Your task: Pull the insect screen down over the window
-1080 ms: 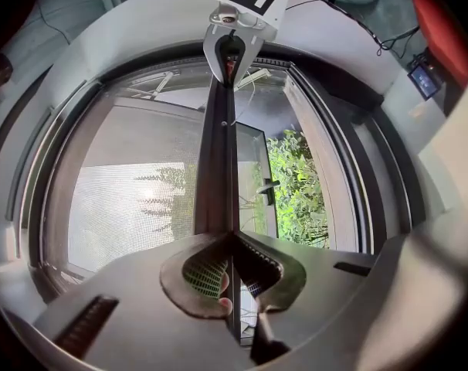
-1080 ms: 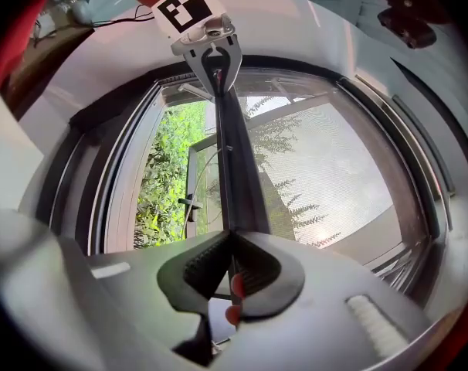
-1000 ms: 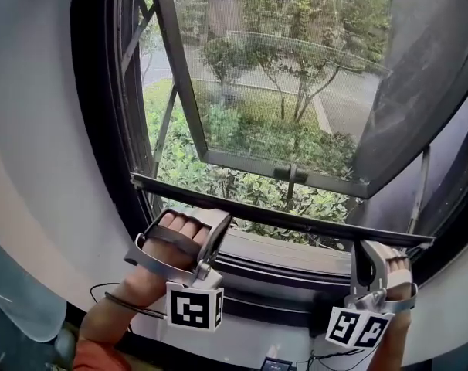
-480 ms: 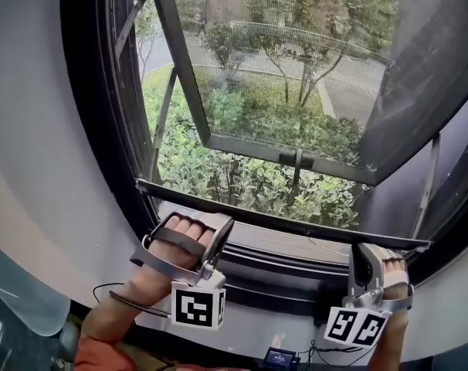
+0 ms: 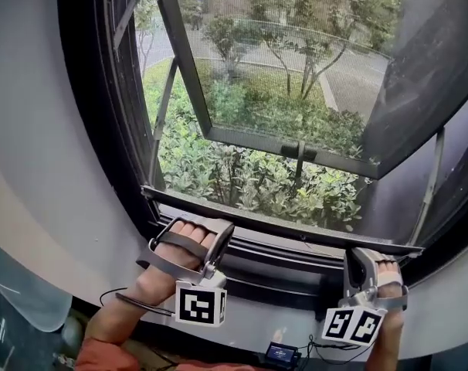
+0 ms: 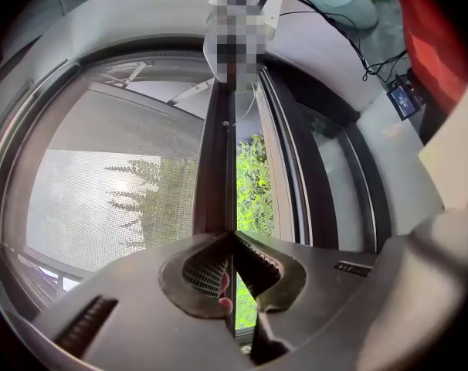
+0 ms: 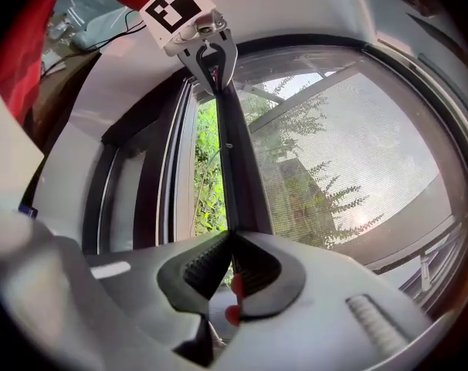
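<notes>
The insect screen's dark bottom bar (image 5: 280, 221) lies across the window just above the sill track (image 5: 284, 267). Its grey mesh (image 5: 296, 68) covers the opening above it. My left gripper (image 5: 218, 234) is shut on the bar near its left end. My right gripper (image 5: 356, 260) is shut on it near the right end. In the left gripper view the jaws (image 6: 232, 238) pinch the bar's edge (image 6: 218, 161), with mesh (image 6: 103, 176) to the left and a strip of greenery to the right. In the right gripper view the jaws (image 7: 232, 239) clamp the bar (image 7: 235, 168), which runs up to the left gripper (image 7: 211, 60).
Beyond the mesh a sash (image 5: 242, 134) with a handle (image 5: 300, 149) stands open outward over shrubs. Stay arms (image 5: 163, 122) cross the left side. White wall curves round the frame. A cable (image 5: 122, 296) and a small device (image 5: 280, 354) lie below the sill.
Both grippers and the bar between them have come down. The gap between the bar and the sill has narrowed, and more mesh shows above the bar.
</notes>
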Demonstrator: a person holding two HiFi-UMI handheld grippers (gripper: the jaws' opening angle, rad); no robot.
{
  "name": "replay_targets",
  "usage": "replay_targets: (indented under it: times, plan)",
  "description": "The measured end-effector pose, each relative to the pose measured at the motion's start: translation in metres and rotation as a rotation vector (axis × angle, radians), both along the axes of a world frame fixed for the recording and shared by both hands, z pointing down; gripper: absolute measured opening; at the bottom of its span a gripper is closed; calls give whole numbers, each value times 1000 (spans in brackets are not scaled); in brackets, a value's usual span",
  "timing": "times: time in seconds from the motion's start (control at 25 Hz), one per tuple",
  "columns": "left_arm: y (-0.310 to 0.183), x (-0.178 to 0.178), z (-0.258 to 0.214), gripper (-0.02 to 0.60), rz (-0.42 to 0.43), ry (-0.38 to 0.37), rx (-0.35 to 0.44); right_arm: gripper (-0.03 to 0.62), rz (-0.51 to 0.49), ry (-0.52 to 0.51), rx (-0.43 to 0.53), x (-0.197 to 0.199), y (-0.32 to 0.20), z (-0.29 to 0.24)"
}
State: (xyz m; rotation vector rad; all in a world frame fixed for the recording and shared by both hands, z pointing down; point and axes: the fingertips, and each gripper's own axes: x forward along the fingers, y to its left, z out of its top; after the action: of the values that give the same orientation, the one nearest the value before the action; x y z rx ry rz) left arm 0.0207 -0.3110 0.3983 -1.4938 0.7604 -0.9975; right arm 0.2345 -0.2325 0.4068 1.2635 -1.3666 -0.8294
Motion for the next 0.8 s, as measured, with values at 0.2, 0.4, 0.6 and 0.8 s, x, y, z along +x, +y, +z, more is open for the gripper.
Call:
replay_targets:
  times: [0.2,0.4,0.6,0.8]
  plan:
    - [3,-1,5,25,0,18,-48,31,3,-35,-15,-1,2,2]
    - [5,-1,14,25,-4,19,-76,31,7,-47,-48,-1,3,8]
    - [4,0,24,26,-8,4,-85,32,11,-67,-79,0,3,20]
    - [3,-1,34,26,-6,3,-93,32,7,-76,-102,-1,2,30]
